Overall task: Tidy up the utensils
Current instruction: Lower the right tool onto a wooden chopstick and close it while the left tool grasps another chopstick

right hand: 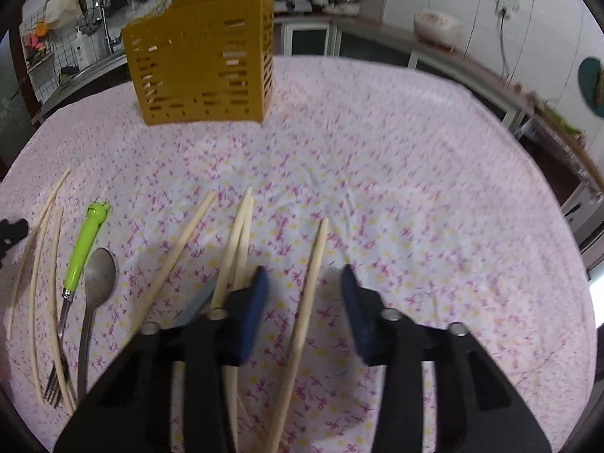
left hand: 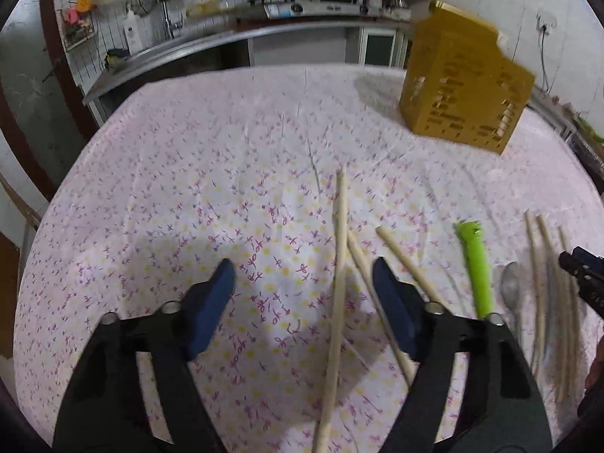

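- Lying loose on the floral-clothed surface, lower half of both frames: wooden chopsticks, a green-handled fork, a metal spoon.
- Yellow slotted utensil holder stands upright, upper left of right wrist view.
- Left gripper: jaws apart, empty, one chopstick between them.
- Right gripper: jaws apart, empty.

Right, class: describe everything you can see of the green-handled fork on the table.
The green-handled fork lies flat on the floral tablecloth, left of the right gripper. Its bright green handle, plastic by the look, ends in a small moulded figure at the far end. A metal collar joins it to a thin metal neck and tines that point towards the camera. A metal spoon lies just beside it on the right. The tines sit among pale wooden chopsticks, seemingly crossing one. No gripper touches it.
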Action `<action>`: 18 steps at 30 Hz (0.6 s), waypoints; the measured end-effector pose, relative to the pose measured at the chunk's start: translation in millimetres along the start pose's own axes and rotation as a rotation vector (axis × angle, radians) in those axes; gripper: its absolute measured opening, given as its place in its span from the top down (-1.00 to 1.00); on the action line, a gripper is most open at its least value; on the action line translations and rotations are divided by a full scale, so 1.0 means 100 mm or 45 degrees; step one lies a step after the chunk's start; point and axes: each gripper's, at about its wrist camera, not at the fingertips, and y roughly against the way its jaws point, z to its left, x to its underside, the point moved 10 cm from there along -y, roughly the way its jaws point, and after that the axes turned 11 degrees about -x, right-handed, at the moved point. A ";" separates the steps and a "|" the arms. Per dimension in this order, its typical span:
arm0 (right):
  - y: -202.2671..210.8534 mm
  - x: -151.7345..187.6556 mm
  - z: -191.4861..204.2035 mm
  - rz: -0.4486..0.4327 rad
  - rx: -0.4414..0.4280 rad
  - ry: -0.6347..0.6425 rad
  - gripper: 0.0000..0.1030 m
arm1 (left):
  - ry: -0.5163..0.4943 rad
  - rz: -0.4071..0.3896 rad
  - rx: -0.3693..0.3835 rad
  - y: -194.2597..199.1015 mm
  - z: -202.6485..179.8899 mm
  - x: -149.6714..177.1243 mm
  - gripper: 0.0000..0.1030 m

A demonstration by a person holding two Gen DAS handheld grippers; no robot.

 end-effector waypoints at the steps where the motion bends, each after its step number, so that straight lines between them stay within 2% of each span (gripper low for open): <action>1: -0.04 0.00 0.00 0.014 -0.014 -0.008 0.36 | -0.004 0.022 -0.009 -0.05 0.00 0.01 -0.22; 4: -0.08 0.01 0.05 0.034 -0.023 -0.008 0.49 | -0.003 0.084 0.011 -0.13 -0.01 0.06 0.04; 7: -0.14 -0.02 0.07 0.055 -0.055 -0.035 0.60 | -0.012 0.097 0.008 -0.16 0.00 0.05 0.13; 12: -0.18 -0.09 0.03 0.094 -0.075 -0.044 0.62 | -0.040 0.117 0.000 -0.23 -0.06 -0.01 0.16; 18: -0.22 -0.13 0.01 0.172 -0.112 -0.048 0.62 | -0.083 0.202 0.015 -0.35 -0.13 -0.15 0.15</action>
